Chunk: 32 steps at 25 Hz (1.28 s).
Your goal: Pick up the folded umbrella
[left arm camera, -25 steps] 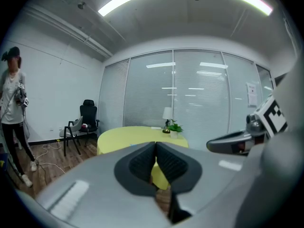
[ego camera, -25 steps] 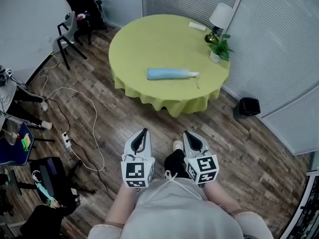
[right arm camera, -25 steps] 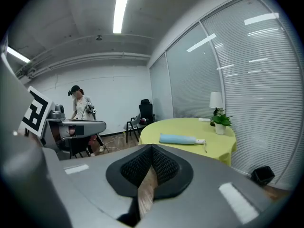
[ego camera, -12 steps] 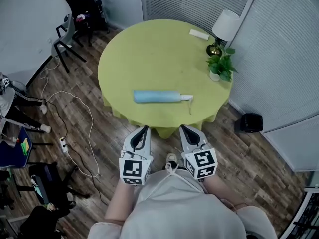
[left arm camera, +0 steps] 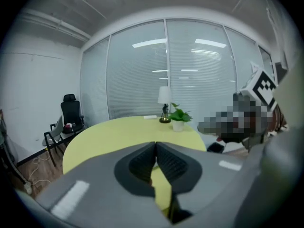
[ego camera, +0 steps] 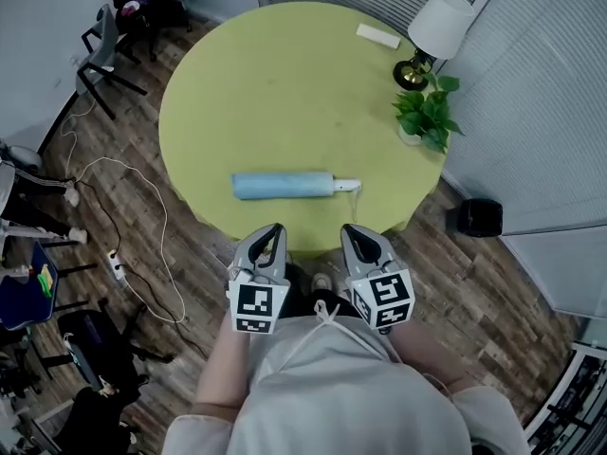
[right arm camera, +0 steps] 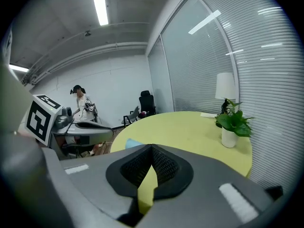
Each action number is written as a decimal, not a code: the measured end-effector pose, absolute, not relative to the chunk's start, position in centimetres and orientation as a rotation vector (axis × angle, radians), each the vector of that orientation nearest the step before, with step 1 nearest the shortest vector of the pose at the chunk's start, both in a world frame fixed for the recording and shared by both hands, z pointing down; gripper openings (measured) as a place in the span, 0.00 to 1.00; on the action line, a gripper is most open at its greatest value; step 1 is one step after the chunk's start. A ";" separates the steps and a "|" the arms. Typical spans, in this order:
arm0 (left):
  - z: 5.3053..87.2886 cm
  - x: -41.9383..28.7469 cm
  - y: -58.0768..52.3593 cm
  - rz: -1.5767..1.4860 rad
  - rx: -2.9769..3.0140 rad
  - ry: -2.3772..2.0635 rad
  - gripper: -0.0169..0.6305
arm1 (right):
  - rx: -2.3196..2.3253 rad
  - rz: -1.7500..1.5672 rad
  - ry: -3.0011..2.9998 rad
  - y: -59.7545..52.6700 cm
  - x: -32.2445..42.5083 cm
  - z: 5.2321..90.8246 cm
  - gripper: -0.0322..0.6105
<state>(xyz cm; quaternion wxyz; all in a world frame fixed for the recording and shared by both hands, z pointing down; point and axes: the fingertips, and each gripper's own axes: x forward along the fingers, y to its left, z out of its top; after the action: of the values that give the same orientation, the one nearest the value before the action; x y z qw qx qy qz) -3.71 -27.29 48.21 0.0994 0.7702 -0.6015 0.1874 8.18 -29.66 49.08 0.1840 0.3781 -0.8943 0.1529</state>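
A light blue folded umbrella [ego camera: 282,186] with a white handle lies across the near part of the round yellow-green table [ego camera: 285,83]. In the right gripper view only its blue end [right arm camera: 132,144] peeks over the jaws. My left gripper [ego camera: 273,229] hangs just short of the table's near edge, shut with nothing in it. Beside it my right gripper [ego camera: 350,230] is also shut and empty. Both point toward the table, with the umbrella a little beyond their tips. The left gripper view shows its pads [left arm camera: 156,148] meeting in front of the tabletop.
A white lamp [ego camera: 436,28], a potted plant [ego camera: 424,114] and a small white box [ego camera: 377,36] stand at the table's far right. Black chairs [ego camera: 100,50] are at the far left. Cables [ego camera: 123,245] trail over the wood floor, and a black bin [ego camera: 477,217] sits right of the table.
Both grippers have come forward to the table's near edge, staying shut. The table and umbrella now lie much closer below me.
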 end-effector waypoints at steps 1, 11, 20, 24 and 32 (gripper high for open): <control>48.9 -3.9 -28.4 0.605 2.283 -1.762 0.04 | 1.071 0.440 -2.506 -30.4 8.1 49.5 0.05; 56.7 -6.0 -37.5 1.191 2.503 -1.334 0.22 | 1.275 0.536 -2.343 -37.5 6.7 52.6 0.05; 63.9 -5.4 -39.4 1.472 2.560 -0.683 0.59 | 1.390 0.641 -2.220 -39.2 5.2 56.0 0.05; 66.3 -4.8 -39.8 1.554 2.536 -0.493 0.60 | 1.427 0.656 -2.191 -40.0 5.2 56.8 0.05; 69.7 -4.6 -40.7 1.683 2.497 -0.303 0.57 | 1.459 0.664 -2.173 -40.2 4.8 57.2 0.05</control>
<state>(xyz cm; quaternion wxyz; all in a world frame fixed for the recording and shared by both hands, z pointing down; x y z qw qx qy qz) -4.55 -40.68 69.73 0.0576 0.8238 -0.0999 0.5551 4.81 -40.18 57.25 0.2188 0.5270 -0.7854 0.2399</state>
